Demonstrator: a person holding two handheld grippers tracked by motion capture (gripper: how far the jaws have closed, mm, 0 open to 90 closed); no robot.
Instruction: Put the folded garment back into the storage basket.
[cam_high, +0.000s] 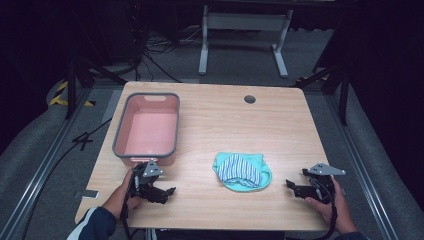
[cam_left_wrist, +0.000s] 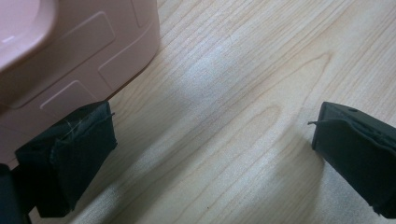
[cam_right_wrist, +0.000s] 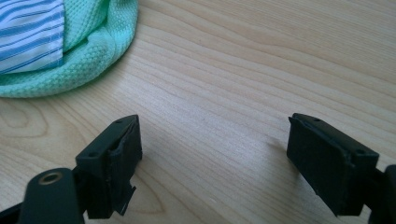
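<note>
A mint-green knitted cloth (cam_high: 250, 180) with a blue-and-white striped cloth (cam_high: 239, 168) on top lies on the wooden table (cam_high: 220, 120), right of centre near the front. A pink basin (cam_high: 148, 127) with a grey rim stands at the left. My left gripper (cam_high: 167, 194) rests on the table just in front of the basin, jaws wide apart over bare wood (cam_left_wrist: 215, 135); the basin's wall (cam_left_wrist: 79, 56) is at its left. My right gripper (cam_high: 291, 186) sits right of the cloths, jaws open over bare wood (cam_right_wrist: 215, 140), the green cloth (cam_right_wrist: 93, 51) ahead to its left.
A round cable hole (cam_high: 249, 99) sits near the table's far edge. Beyond the table stand a white metal frame (cam_high: 245, 35) and cables on the grey floor. Dark stand legs flank both sides.
</note>
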